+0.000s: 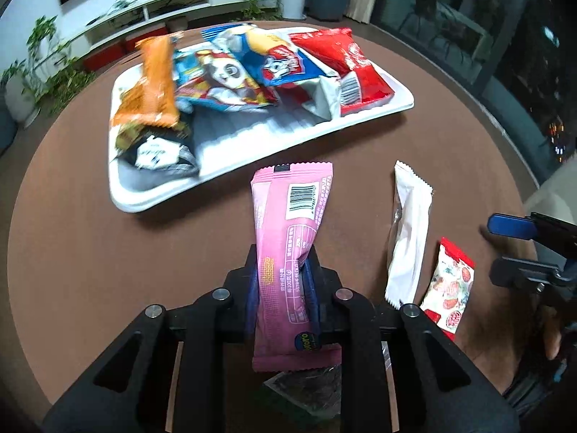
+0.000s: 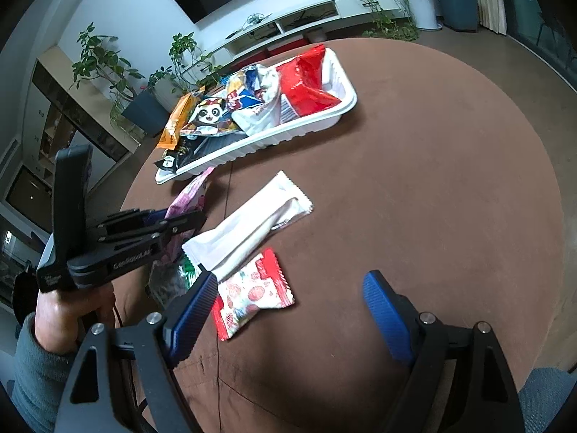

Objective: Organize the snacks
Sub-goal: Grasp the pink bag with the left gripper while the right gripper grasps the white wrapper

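The left tool (image 1: 283,288) was clamped on a pink snack bar (image 1: 288,238), its blue pads squeezing the wrapper near the middle. Beyond it on the round brown surface (image 1: 432,137) sat a white tray (image 1: 252,144) heaped with packets: an orange one (image 1: 155,83), a panda-printed one (image 1: 223,79) and a red one (image 1: 357,68). To the right lay a white packet (image 1: 407,231) and a small red-and-white packet (image 1: 449,288), just beside each other. The right tool (image 1: 505,245) showed at the right edge.
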